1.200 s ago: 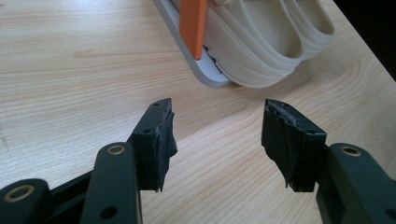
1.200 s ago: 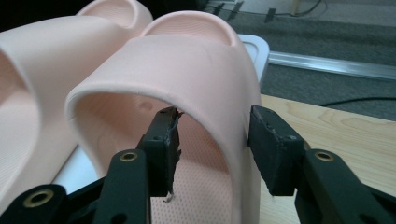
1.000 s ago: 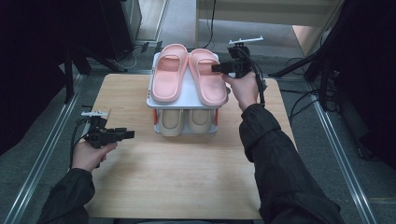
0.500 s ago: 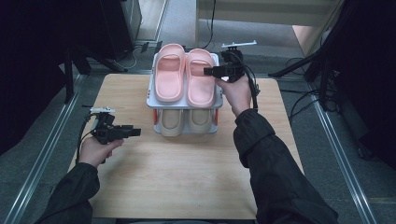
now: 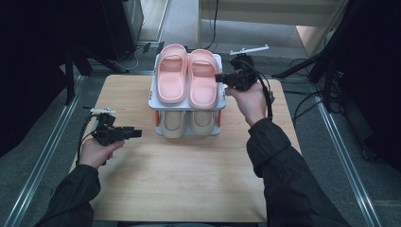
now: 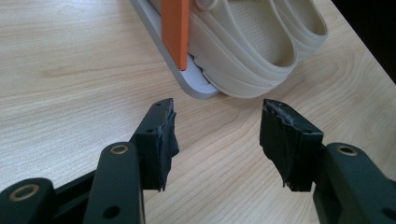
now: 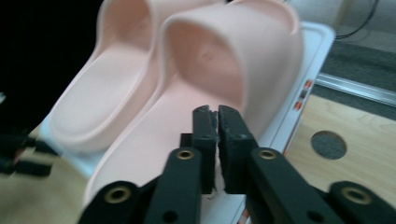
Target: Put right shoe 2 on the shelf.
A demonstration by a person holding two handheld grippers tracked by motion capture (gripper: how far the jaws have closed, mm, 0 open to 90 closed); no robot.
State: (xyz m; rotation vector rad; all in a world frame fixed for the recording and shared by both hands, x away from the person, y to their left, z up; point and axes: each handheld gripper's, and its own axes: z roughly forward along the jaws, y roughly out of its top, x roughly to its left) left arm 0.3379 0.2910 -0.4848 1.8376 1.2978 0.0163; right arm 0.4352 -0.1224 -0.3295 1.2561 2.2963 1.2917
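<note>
A two-tier white shoe rack [image 5: 152, 102] stands at the back middle of the wooden table. A pair of pink slippers [image 5: 171, 73] lies on its top shelf. A beige pair [image 5: 173, 124] sits on the bottom shelf. My right gripper [image 5: 219, 78] is shut, its tips at the right side of the right pink slipper [image 7: 233, 51]. Nothing shows between its jaws [image 7: 217, 112]. My left gripper [image 5: 137, 133] is open, low over the table left of the rack. In the left gripper view it [image 6: 217, 135] points at the rack's base [image 6: 196, 84] and a beige slipper [image 6: 252, 51].
An orange post [image 6: 175, 28] joins the rack's shelves at the corner. The table has a round hole [image 7: 329, 144] right of the rack. Bare wood [image 5: 189, 175] spreads in front of the rack. Metal rails [image 5: 45, 151] and dark stands flank the table.
The right pink slipper has gone from angled to straight beside its mate, with the right gripper staying at its side. The left gripper has crept a little rightward towards the rack.
</note>
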